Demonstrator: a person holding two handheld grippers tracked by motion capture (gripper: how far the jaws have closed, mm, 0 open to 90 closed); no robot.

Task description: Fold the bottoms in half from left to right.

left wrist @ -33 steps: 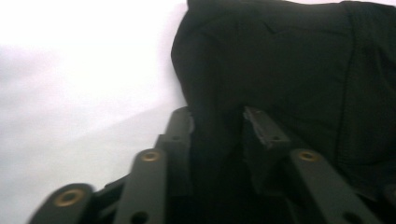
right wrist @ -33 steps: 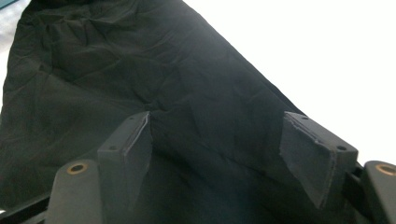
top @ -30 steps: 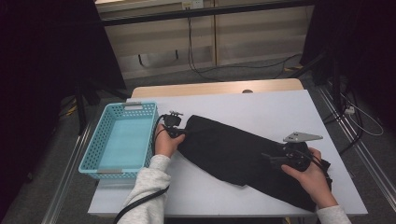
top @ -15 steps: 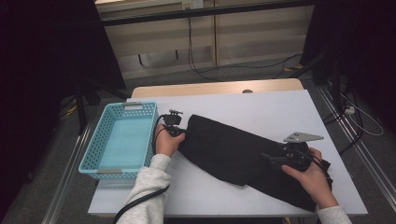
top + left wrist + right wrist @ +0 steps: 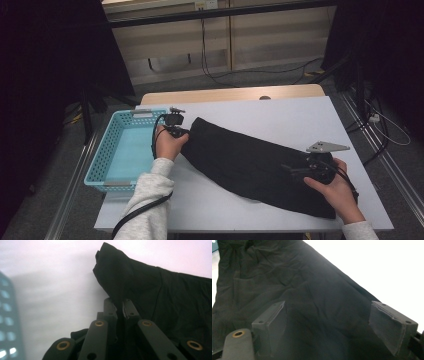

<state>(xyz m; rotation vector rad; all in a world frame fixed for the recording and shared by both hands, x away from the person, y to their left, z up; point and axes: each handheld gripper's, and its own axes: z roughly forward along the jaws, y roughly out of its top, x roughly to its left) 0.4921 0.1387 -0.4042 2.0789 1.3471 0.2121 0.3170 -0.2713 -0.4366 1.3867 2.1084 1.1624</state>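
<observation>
A long black garment (image 5: 250,160) lies slantwise across the white table (image 5: 280,115). At its upper left end my left gripper (image 5: 182,134) is shut on the cloth's edge; in the left gripper view the jaws (image 5: 119,305) pinch a fold of the garment (image 5: 150,290), which rises off the table. My right gripper (image 5: 291,169) hovers over the lower right part. Its jaws have just been opening: the two pads (image 5: 274,315) stand wide apart above the cloth (image 5: 287,277) and press on nothing.
A light blue plastic basket (image 5: 97,165) stands on the table's left side, close to my left hand. Bare white tabletop stretches behind the garment. A dark floor with cables and a metal frame surrounds the table.
My left hand has risen a little with the garment's edge in its jaws, lifting that end. The right hand stays where it was.
</observation>
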